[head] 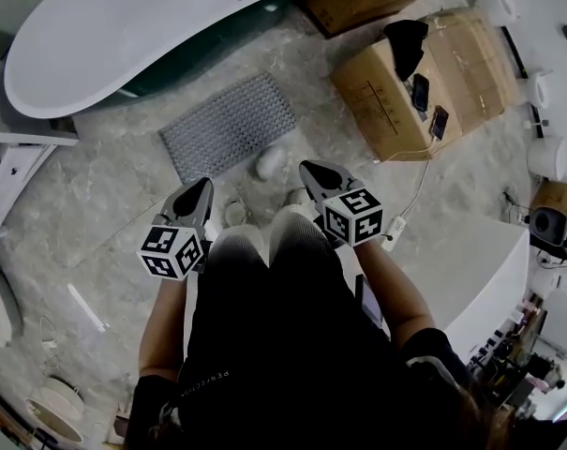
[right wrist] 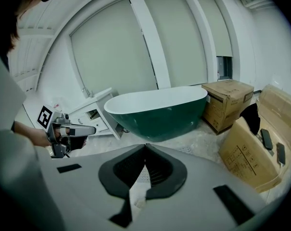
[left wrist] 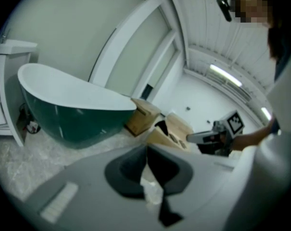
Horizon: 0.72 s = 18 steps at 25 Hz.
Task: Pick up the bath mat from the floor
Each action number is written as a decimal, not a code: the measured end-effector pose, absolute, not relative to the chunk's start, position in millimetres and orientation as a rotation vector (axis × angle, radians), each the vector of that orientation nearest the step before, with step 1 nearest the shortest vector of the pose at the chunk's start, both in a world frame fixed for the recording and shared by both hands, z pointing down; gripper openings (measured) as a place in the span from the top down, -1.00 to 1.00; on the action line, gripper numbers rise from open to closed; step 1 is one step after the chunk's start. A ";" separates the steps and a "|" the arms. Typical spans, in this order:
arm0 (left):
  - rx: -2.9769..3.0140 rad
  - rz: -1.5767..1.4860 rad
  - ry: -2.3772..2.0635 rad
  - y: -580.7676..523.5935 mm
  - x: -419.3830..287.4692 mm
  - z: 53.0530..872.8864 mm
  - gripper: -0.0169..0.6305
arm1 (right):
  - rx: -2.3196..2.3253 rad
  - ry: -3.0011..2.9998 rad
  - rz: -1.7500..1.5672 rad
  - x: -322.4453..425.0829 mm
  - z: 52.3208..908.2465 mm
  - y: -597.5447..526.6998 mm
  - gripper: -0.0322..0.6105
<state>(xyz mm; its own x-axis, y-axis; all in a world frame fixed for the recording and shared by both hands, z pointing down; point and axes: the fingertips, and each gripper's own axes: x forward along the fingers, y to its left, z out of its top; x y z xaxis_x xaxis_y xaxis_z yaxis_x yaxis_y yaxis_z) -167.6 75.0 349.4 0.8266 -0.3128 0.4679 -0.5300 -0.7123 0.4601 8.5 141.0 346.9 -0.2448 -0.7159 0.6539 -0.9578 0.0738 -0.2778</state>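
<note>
The grey bath mat (head: 229, 125) lies flat on the floor (head: 124, 204), just beside the green-sided bathtub (head: 124, 26), with a cardboard box (head: 395, 92) off to its right. Both tools are held up in front of the person, well clear of the mat. The left tool (head: 203, 186) has its jaws together with nothing between them. It's the same for the right tool (head: 308, 169): its tips meet and it is empty. Each tool points out across the floor towards the tub.
</note>
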 end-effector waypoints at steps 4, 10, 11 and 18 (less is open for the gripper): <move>2.415 0.477 -0.613 60.5 -131.9 351.2 0.92 | 1.663 -2.004 0.979 41.4 357.4 123.6 0.90; 2.419 0.483 -0.745 36.2 -75.4 356.3 0.92 | 1.563 -2.040 0.917 99.7 372.5 93.9 0.90; 2.410 0.480 -0.784 32.0 -65.8 357.5 0.92 | 1.530 -2.044 0.901 111.9 375.9 89.2 0.90; 2.310 0.471 -0.959 12.1 -5.5 381.8 0.92 | 1.313 -2.107 0.879 173.2 409.2 53.1 0.90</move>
